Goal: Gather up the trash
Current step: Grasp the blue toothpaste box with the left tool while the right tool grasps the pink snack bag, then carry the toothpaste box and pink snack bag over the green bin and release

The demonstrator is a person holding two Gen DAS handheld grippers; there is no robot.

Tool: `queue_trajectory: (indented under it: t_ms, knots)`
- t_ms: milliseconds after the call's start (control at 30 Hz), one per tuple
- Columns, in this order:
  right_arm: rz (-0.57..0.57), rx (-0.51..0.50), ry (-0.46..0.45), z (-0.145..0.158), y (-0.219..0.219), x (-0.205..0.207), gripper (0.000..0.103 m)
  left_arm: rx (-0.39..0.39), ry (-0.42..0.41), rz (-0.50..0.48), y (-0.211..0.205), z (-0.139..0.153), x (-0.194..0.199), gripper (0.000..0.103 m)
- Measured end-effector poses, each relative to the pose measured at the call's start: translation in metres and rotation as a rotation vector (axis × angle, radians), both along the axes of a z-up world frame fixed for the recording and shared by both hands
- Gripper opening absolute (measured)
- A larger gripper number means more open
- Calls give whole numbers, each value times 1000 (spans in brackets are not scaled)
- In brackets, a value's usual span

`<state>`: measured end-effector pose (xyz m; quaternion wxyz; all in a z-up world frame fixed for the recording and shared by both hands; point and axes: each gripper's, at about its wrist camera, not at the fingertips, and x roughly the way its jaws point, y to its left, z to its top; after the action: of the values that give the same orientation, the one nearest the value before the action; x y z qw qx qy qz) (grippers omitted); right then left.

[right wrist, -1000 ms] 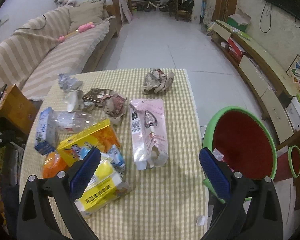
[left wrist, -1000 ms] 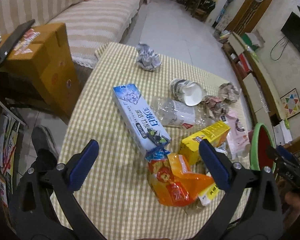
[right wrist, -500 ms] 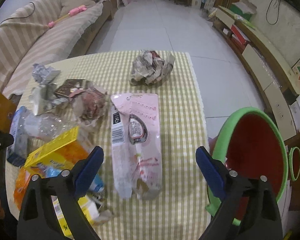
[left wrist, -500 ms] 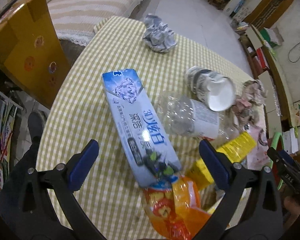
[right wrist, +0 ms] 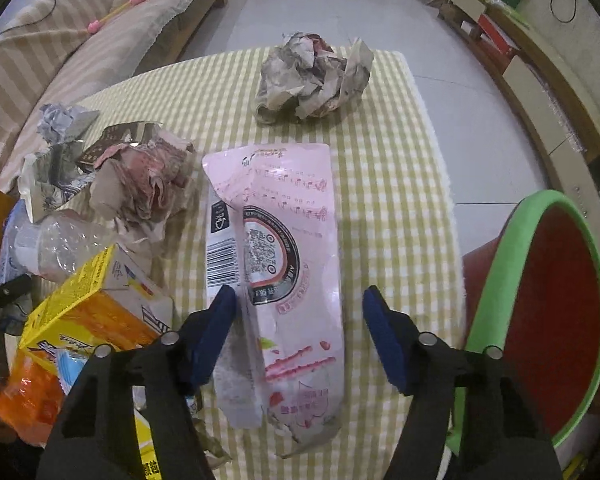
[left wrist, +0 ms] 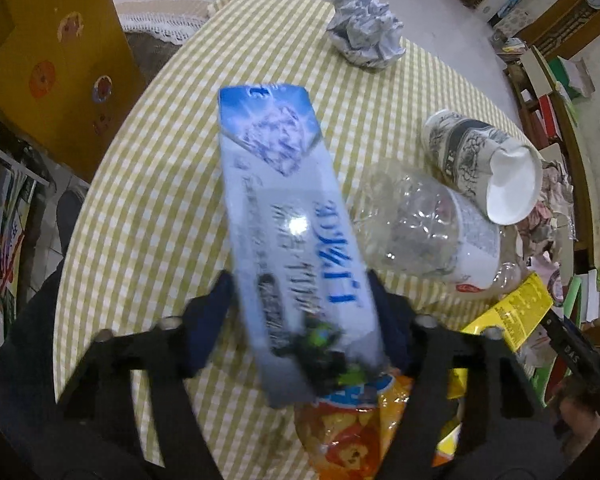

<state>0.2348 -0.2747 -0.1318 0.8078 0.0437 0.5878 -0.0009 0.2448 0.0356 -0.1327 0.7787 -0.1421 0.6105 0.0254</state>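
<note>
- My left gripper [left wrist: 300, 312], jaws just closing, pinches the blue box [left wrist: 288, 220] on the checked tablecloth [left wrist: 148, 200].
- My right gripper [right wrist: 300, 332], closing but not yet touching, straddles the pink pouch [right wrist: 288, 248] left of the green-rimmed bin [right wrist: 540, 300].
- Striped sofa [right wrist: 60, 52] beyond the table.

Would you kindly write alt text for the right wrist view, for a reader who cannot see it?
The right gripper, jaws just closing, straddles a flat pink plastic pouch on a yellow-checked tablecloth; its right pad stands clear of the pouch. Crumpled grey paper lies beyond, a green-rimmed red bin to the right.
</note>
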Motion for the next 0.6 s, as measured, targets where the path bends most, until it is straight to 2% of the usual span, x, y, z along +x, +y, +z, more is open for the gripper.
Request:
queue_trajectory:
  t_ms: [67, 167, 600]
  knots:
    - [6, 21, 2, 1, -1, -1, 48, -4, -10, -4, 1, 1, -3, 53]
    - [6, -4, -5, 5, 2, -3, 42, -9, -22, -13, 4, 3, -10, 49]
    - [-4, -30, -94, 43, 3, -28, 38, 90, -139, -58, 14, 37, -37, 47]
